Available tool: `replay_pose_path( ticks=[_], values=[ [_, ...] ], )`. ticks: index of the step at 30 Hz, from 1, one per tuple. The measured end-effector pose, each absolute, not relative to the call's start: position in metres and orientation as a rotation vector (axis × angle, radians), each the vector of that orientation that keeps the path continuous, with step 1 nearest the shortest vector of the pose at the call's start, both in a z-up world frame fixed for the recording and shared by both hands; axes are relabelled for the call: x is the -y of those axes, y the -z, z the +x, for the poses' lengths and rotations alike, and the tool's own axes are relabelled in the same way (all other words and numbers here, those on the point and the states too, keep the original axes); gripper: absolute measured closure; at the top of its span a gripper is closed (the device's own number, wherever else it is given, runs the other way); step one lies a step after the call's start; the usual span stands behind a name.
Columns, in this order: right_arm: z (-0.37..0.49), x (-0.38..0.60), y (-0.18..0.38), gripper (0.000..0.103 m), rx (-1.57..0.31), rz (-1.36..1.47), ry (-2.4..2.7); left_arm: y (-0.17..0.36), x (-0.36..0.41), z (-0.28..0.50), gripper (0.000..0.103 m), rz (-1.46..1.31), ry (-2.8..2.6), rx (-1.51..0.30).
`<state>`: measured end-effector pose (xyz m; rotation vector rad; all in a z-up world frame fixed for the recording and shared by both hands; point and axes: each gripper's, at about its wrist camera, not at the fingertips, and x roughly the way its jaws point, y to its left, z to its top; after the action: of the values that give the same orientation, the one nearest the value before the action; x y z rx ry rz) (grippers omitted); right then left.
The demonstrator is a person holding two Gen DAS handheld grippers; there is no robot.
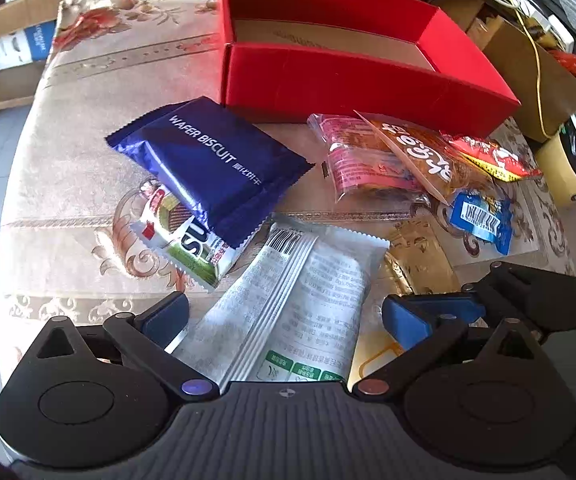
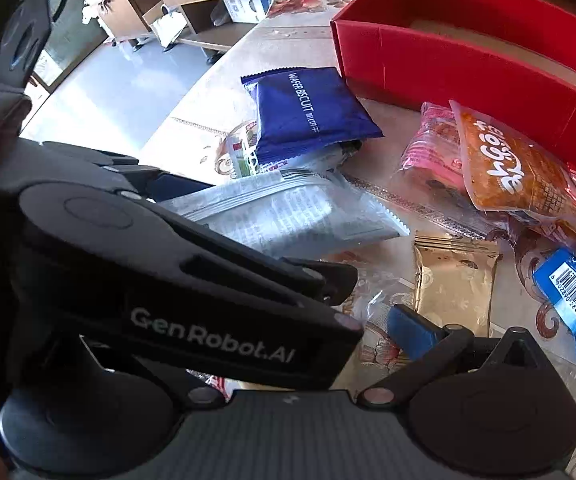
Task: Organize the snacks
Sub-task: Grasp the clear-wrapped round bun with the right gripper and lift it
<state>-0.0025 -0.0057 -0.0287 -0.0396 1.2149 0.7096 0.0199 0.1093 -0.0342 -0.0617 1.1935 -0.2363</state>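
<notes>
A red cardboard box [image 1: 367, 80] stands open at the back of the table; it also shows in the right wrist view [image 2: 467, 64]. In front lie snack packets: a blue wafer biscuit pack [image 1: 212, 164] on a white-green pack [image 1: 192, 248], a pink pack [image 1: 359, 156], an orange pack [image 1: 419, 152], a small blue pack [image 1: 479, 220] and a gold pack [image 2: 453, 280]. My left gripper [image 1: 284, 316] is open, its fingers either side of a silver-white packet [image 1: 288, 304] that lies on the table. My right gripper [image 2: 367, 304] is open just before the gold pack; the left gripper's body [image 2: 168, 280] hides its left finger.
The table wears a floral beige cloth [image 1: 88, 120]. Its left edge drops to a tiled floor [image 2: 120, 88]. Wooden shelves [image 2: 192, 8] stand beyond. A yellow cable [image 1: 535, 60] and cardboard boxes sit at the right, behind the red box.
</notes>
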Motion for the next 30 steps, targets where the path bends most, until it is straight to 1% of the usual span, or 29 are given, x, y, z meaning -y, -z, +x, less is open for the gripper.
replay_pose_path(
  ticks=[1,2,3,4,6,14,19,25,30],
  values=[
    [-0.003,0.009,0.028,0.002,-1.214,-0.031,-0.700,0.035,-0.108,0.020,0.000,-0.049,0.245,-1.193],
    [-0.004,0.012,0.025,0.022,-1.207,-0.049,-0.675,0.035,-0.106,0.019,0.000,-0.036,0.261,-1.185],
    [-0.004,0.015,0.024,0.033,-1.206,-0.062,-0.667,0.035,-0.104,0.018,0.000,-0.033,0.277,-1.179],
    [-0.005,0.022,0.023,0.038,-1.228,-0.028,-0.683,0.035,-0.102,0.016,0.000,-0.032,0.292,-1.179],
    [-0.010,0.035,0.021,0.042,-1.242,0.000,-0.679,0.035,-0.097,0.013,0.000,-0.042,0.316,-1.187],
    [-0.035,0.079,0.013,0.043,-1.222,-0.105,-0.624,0.041,-0.067,0.006,0.000,0.108,0.304,-1.175],
    [-0.035,0.110,0.007,0.044,-1.198,-0.064,-0.569,0.050,-0.046,0.010,0.000,0.235,0.256,-1.140],
    [-0.031,0.127,0.008,0.045,-1.185,-0.052,-0.520,0.053,-0.046,0.008,0.000,0.175,0.197,-1.068],
    [-0.026,0.135,0.010,0.045,-1.182,-0.013,-0.492,0.050,-0.041,0.020,0.000,0.158,0.153,-1.132]
  ],
)
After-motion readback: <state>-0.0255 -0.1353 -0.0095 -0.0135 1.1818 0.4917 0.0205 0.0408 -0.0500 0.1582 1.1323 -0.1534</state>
